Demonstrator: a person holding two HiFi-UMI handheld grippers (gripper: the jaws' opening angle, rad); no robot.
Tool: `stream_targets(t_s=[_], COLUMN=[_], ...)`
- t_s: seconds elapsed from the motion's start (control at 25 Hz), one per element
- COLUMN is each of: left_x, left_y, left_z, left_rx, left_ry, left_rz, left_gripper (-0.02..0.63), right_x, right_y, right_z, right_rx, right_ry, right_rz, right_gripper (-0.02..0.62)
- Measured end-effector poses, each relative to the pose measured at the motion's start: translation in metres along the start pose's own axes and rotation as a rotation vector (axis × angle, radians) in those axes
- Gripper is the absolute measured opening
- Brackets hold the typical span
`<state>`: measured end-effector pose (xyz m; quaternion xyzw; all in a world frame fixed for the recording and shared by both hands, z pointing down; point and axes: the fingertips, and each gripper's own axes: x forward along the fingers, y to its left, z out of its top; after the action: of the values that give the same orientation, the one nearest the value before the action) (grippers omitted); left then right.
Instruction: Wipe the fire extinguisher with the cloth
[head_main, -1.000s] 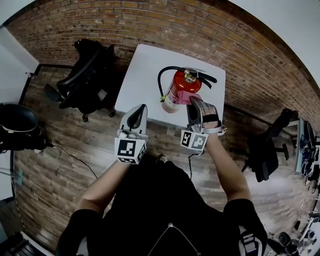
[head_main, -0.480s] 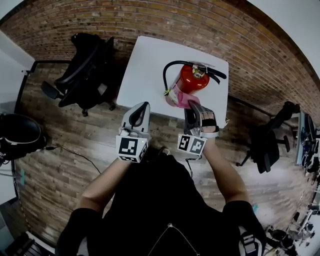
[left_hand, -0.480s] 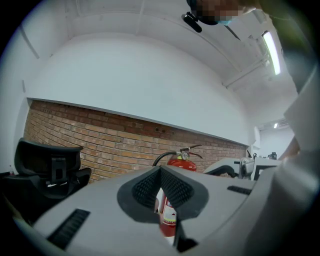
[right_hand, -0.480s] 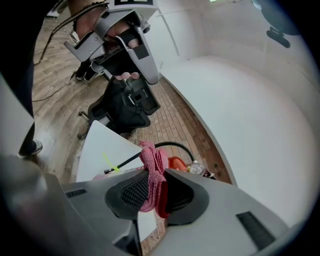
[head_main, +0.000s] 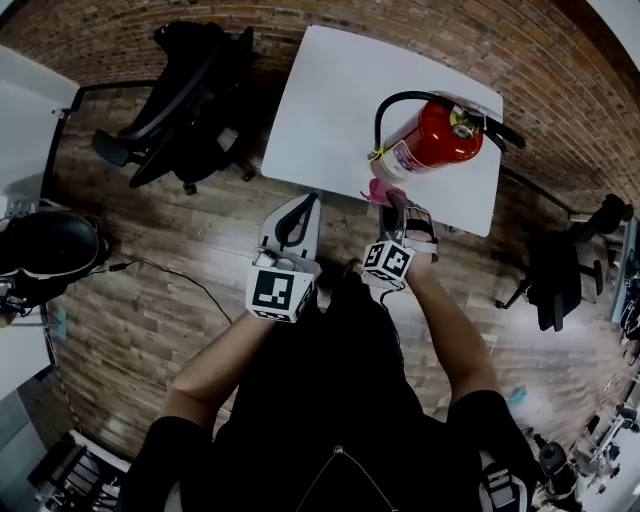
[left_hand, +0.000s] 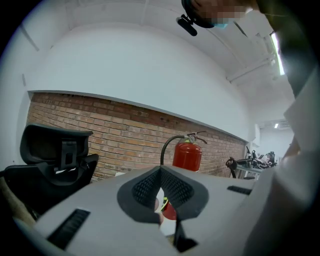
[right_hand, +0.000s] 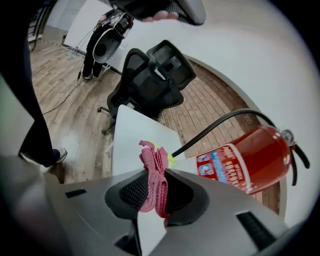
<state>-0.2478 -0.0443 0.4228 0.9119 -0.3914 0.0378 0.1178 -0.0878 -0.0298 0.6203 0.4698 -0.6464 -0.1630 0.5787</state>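
A red fire extinguisher (head_main: 435, 135) with a black hose (head_main: 385, 108) stands on the white table (head_main: 330, 110), near its right end. My right gripper (head_main: 392, 200) hovers at the table's near edge, just short of the extinguisher's base, shut on a bunched pink cloth (head_main: 379, 190). In the right gripper view the pink cloth (right_hand: 152, 180) hangs pinched between the jaws, with the extinguisher (right_hand: 250, 160) a little beyond and to the right. My left gripper (head_main: 300, 205) is held over the floor in front of the table, jaws together and nothing in them; the extinguisher (left_hand: 187, 155) shows past its tips.
A black office chair (head_main: 185, 95) stands left of the table, against the brick wall (head_main: 420, 30). Another black chair (head_main: 560, 280) is on the right. A dark round object (head_main: 45, 250) and a cable (head_main: 170, 280) lie on the wooden floor at left.
My right gripper has drawn back with the cloth from the extinguisher's lower body to the table's near edge. The left gripper stayed shut beside it. The head view has shifted.
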Motion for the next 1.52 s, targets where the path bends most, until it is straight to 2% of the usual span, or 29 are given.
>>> stream_targets(t_s=[0.28,0.6,0.96,1.52], left_x=[-0.009,-0.020,-0.012,0.000], left_y=[0.034,0.059,0.065,0.034], left_z=[-0.025,-0.048,-0.044,-0.015], left_rx=[0.001,0.008,0.024,0.018], left_ry=[0.048,0.110,0.114,0.049], left_rz=[0.013,0.026,0.007,-0.072], left_gripper=[0.029,0.031,0.029,0.029], right_x=[0.080,0.123,0.122,0.075], right_y=[0.064,0.089,0.072,0.011], right_z=[-0.030,-0.054,-0.054,-0.028], right_rx=[0.001,0.030,0.064,0.046], right_ry=[0.128,0.211,0.228,0.195], right_rz=[0.081,0.095,0.048,-0.037], right_gripper=[0.097,0.097,0.097,0.097])
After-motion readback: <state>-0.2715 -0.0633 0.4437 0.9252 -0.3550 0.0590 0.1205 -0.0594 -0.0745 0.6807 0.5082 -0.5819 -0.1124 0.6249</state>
